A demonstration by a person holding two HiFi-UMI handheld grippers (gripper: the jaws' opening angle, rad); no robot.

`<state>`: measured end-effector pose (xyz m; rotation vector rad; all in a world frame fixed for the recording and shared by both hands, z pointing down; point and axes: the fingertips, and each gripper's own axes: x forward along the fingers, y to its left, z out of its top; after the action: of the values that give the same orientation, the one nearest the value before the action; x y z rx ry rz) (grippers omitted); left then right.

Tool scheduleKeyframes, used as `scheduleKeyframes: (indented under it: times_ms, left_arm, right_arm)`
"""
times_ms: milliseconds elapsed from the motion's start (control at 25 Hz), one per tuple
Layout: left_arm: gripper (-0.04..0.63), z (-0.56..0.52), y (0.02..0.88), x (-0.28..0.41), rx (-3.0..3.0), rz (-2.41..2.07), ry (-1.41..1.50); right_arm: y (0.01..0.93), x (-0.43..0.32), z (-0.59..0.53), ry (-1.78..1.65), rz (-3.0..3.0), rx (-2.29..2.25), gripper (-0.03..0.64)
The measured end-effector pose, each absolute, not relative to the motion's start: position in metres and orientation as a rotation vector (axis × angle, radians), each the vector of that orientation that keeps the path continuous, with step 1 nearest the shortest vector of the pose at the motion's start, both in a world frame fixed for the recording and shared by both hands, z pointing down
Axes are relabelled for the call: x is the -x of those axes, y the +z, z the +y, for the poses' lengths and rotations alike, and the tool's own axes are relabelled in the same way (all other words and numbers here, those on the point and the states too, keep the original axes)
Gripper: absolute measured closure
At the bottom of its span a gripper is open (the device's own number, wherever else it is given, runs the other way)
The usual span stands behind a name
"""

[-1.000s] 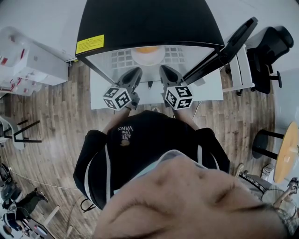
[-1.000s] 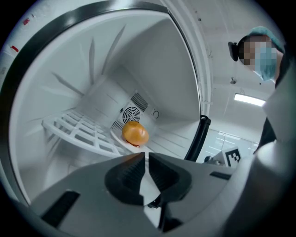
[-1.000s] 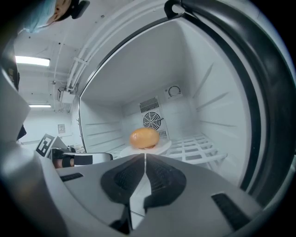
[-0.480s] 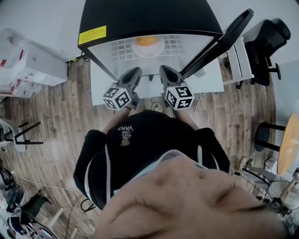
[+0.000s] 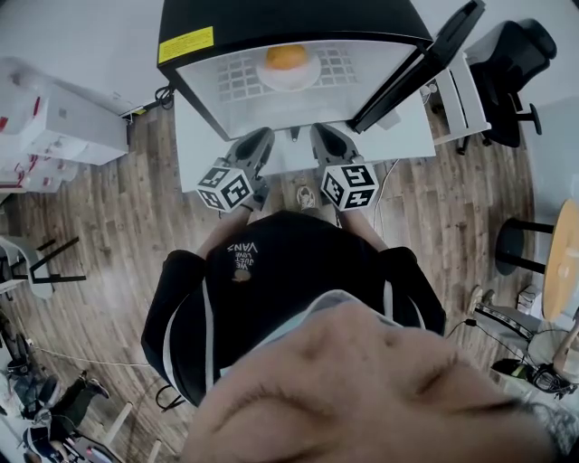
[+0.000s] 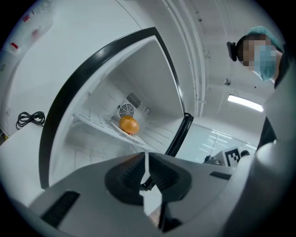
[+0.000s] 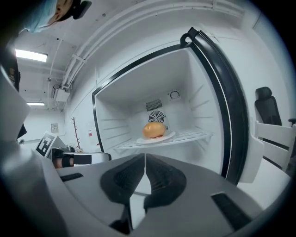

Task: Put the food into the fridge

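Note:
The fridge [image 5: 289, 27] stands with its door [image 5: 425, 63] swung open to the right. An orange bun [image 5: 287, 57] on a white plate [image 5: 288, 74] rests on the wire shelf inside. The same bun [image 7: 154, 130] shows in the right gripper view, and the bun [image 6: 129, 124] shows in the left gripper view. My left gripper [image 5: 256, 145] and right gripper [image 5: 321, 141] hang side by side outside the fridge, in front of the opening. Both are shut with nothing between the jaws.
A white table [image 5: 407, 145] lies below the fridge. Black office chairs [image 5: 516, 72] stand at the right, a white unit [image 5: 54, 127] at the left. The floor is wood planks. A round table edge [image 5: 561, 271] shows far right.
The fridge, bun and plate have drifted up in the head view as the view pulled back. Both grippers stay shut, side by side.

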<state>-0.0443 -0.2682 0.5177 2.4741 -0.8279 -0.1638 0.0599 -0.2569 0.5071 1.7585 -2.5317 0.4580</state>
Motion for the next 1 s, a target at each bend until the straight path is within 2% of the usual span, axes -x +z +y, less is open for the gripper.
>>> scheduleKeyframes:
  times_ms: [1000]
  left_arm:
    - [0.561,-0.22,0.52,0.057,-2.493,-0.786,-0.168]
  right_arm:
    - [0.511,-0.052,-0.2,0.46,-2.485,-1.815,0.597]
